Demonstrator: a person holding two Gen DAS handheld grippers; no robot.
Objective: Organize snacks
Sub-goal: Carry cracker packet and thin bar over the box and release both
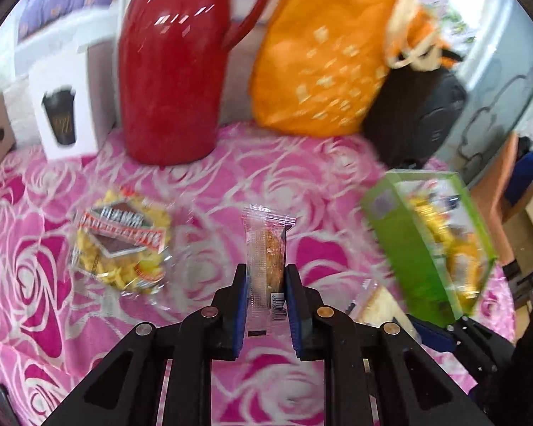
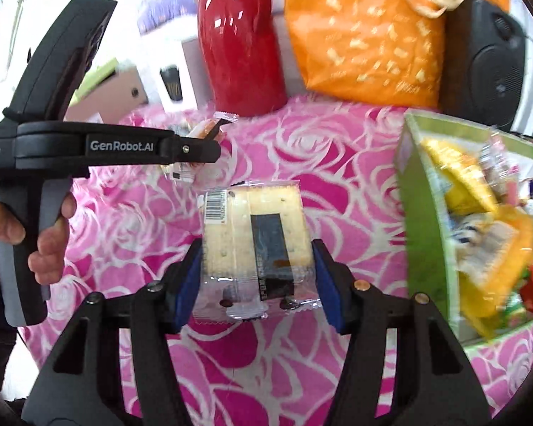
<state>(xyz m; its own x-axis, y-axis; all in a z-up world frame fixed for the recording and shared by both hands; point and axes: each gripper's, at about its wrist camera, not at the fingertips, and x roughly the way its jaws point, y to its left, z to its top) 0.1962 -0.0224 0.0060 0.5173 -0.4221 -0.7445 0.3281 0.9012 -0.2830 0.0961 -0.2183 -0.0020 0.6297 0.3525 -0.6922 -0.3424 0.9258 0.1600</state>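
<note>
My left gripper [image 1: 265, 277] is shut on a thin clear-wrapped biscuit packet [image 1: 266, 248], held on edge above the pink rose tablecloth [image 1: 213, 177]. The right wrist view shows that left gripper [image 2: 209, 142] from the side, a hand around its handle. My right gripper [image 2: 256, 259] is shut on a clear-wrapped square cracker pack [image 2: 256, 227]. A green snack box [image 2: 426, 234] stands to its right, filled with several wrapped snacks, and appears as the green snack box [image 1: 401, 234] at the right in the left wrist view. A bag of yellow chips [image 1: 120, 245] lies on the cloth at left.
At the back stand a red jug [image 1: 170, 64], an orange bag [image 1: 323, 53], a black speaker [image 1: 415, 113] and a white carton with a cup picture [image 1: 60, 106]. Bare cloth lies between the chips bag and the green box.
</note>
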